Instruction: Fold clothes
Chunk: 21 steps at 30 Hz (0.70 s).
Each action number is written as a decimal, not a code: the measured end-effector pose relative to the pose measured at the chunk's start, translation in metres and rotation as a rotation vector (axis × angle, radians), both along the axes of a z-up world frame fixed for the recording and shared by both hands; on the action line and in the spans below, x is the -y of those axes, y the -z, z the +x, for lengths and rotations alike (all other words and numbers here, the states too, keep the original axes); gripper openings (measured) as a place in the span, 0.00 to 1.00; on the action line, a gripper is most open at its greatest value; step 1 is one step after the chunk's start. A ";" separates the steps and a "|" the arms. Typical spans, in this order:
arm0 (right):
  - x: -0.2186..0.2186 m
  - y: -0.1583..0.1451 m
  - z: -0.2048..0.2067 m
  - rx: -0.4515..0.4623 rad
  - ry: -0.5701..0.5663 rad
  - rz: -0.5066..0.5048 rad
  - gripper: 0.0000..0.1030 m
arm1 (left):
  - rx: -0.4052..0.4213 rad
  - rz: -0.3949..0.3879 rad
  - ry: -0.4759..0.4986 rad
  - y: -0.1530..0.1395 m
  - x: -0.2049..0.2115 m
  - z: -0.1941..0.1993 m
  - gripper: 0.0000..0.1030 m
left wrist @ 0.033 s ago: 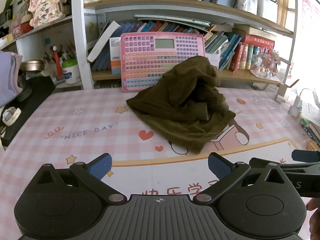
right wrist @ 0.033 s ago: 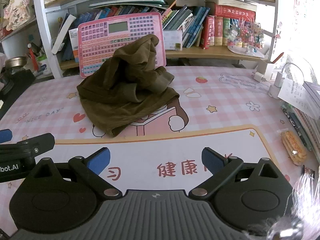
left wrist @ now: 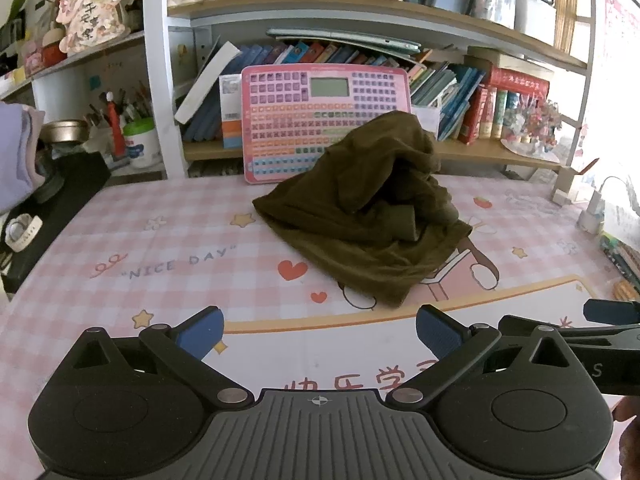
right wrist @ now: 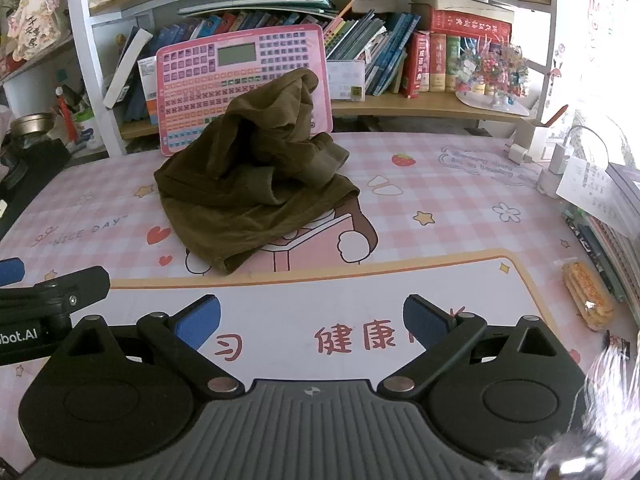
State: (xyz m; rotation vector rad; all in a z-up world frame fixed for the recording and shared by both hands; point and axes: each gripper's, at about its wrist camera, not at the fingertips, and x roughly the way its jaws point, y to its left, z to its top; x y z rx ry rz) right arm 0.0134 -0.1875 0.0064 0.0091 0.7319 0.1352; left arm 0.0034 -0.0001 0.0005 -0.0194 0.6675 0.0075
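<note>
Still pre-start: brown garment [left wrist: 360, 216] heaped mid-bench, untouched. Both tools, left tool [left wrist: 318, 334] & right tool [right wrist: 312, 322], wide open, empty. Next: reach in, spread flat.

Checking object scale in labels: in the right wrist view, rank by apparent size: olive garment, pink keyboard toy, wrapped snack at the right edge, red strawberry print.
1. olive garment
2. pink keyboard toy, partly hidden behind the garment, so its rank is unsure
3. wrapped snack, nearer the camera
4. strawberry print
</note>
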 end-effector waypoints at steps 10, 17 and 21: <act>0.000 -0.002 0.003 -0.001 0.000 -0.001 0.96 | 0.012 -0.013 -0.009 0.002 -0.004 0.000 1.00; -0.004 0.000 0.002 -0.004 0.001 -0.002 0.96 | 0.001 -0.001 -0.019 0.002 -0.002 0.002 1.00; -0.004 0.000 0.002 -0.005 0.002 -0.002 0.96 | -0.001 -0.002 -0.018 0.003 -0.003 0.002 1.00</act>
